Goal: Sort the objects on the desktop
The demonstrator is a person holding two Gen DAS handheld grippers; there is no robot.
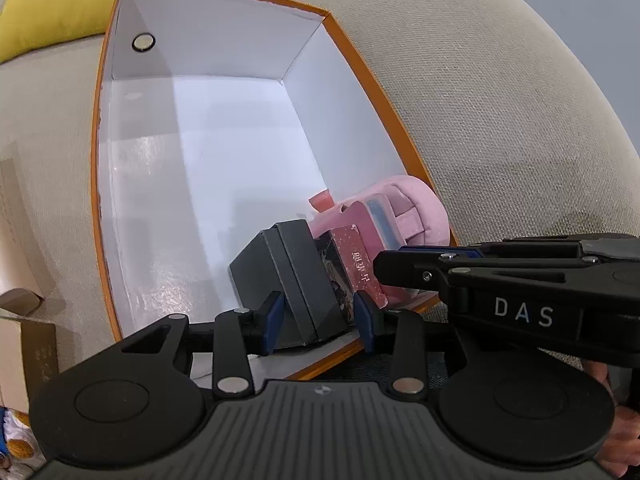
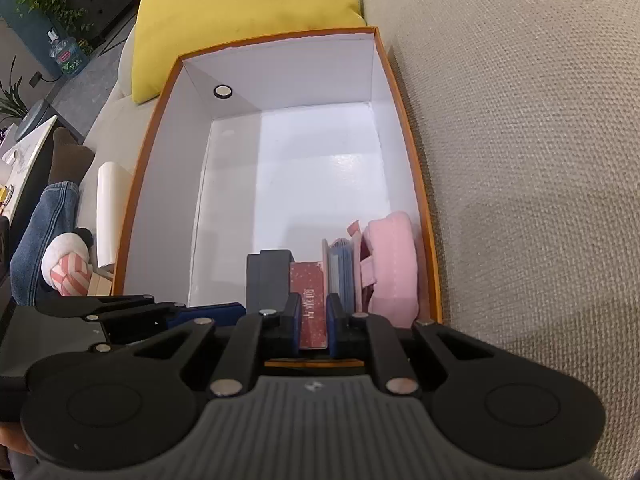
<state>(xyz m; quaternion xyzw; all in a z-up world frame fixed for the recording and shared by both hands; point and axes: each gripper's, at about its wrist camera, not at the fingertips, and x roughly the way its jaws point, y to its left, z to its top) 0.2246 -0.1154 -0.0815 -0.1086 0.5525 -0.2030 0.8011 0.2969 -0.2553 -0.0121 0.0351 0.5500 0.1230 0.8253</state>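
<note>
An orange box (image 1: 96,168) with a white inside sits on a beige sofa; it also shows in the right wrist view (image 2: 144,168). In its near corner stand a dark grey box (image 1: 280,276), a red card box (image 1: 360,264), a blue-edged item (image 2: 344,268) and a pink pouch (image 1: 416,208). My left gripper (image 1: 320,320) is shut on the dark grey box (image 2: 266,276). My right gripper (image 2: 313,326) is shut on the red card box (image 2: 308,300), next to the pink pouch (image 2: 394,264). The right gripper's arm (image 1: 520,280) crosses the left wrist view.
A yellow cushion (image 2: 240,12) lies behind the box. The beige sofa back (image 2: 520,160) rises on the right. A person's leg in jeans and a slipper (image 2: 68,268) are at the left. A cardboard box (image 1: 20,352) stands at the left.
</note>
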